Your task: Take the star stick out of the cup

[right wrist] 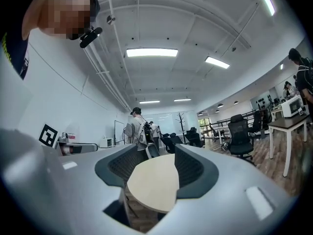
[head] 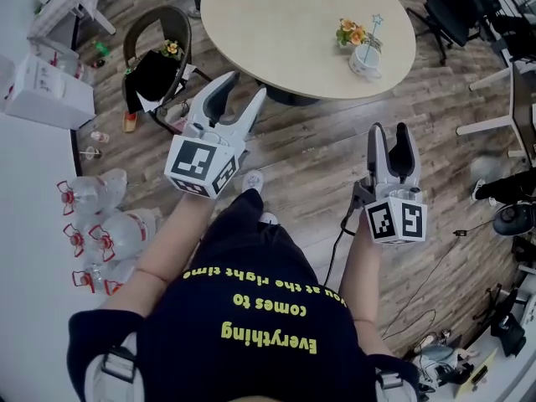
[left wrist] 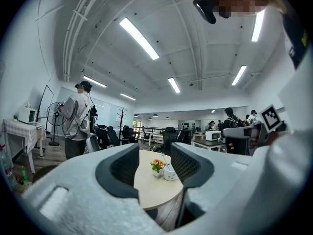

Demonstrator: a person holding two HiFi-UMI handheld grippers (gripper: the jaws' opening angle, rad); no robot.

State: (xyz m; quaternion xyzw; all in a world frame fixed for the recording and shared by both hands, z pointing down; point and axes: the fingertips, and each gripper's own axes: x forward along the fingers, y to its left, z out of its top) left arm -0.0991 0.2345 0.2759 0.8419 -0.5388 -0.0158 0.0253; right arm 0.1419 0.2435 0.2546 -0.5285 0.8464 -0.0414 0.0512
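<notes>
Head view, looking steeply down: we see a round pale desk (head: pixel 285 19) standing on a wooden floor (head: pixel 318 162). The cup (head: pixel 365 62), white, stands near the desk's right edge. The star stick (head: pixel 372 33) is inside it, leaning slightly, with its star-shaped tip above the rim. A small flower pot (head: pixel 350 33) with orange blooms stands just beside the cup, on its left.

The left hand-held gripper (head: pixel 245 87) is held out over the floor, short of the desk's near edge. Its jaws are spread apart and released, with nothing between them. The right hand-held gripper (head: pixel 389 131) is held further right and nearer the person's body. Its jaws are likewise released and empty. Both are well apart from the cup.

Left gripper view: between the separated dark pads we see the desk top, with the flower pot and cup on it in the distance. Neither pad touches anything.

Right gripper view: the gap between the parted pads frames only the bare desk top, and nothing is grasped.

Surroundings: a chair (head: pixel 159 53) with a dark item on its seat stands to the left of the desk. A cluster of clear bottles (head: pixel 100 224) with red caps lies on the floor at the far left. White boxes (head: pixel 42 90) sit above them in the frame. In the left gripper view, a standing person (left wrist: pixel 78 121) in light clothing appears at the left, beyond the desk.
</notes>
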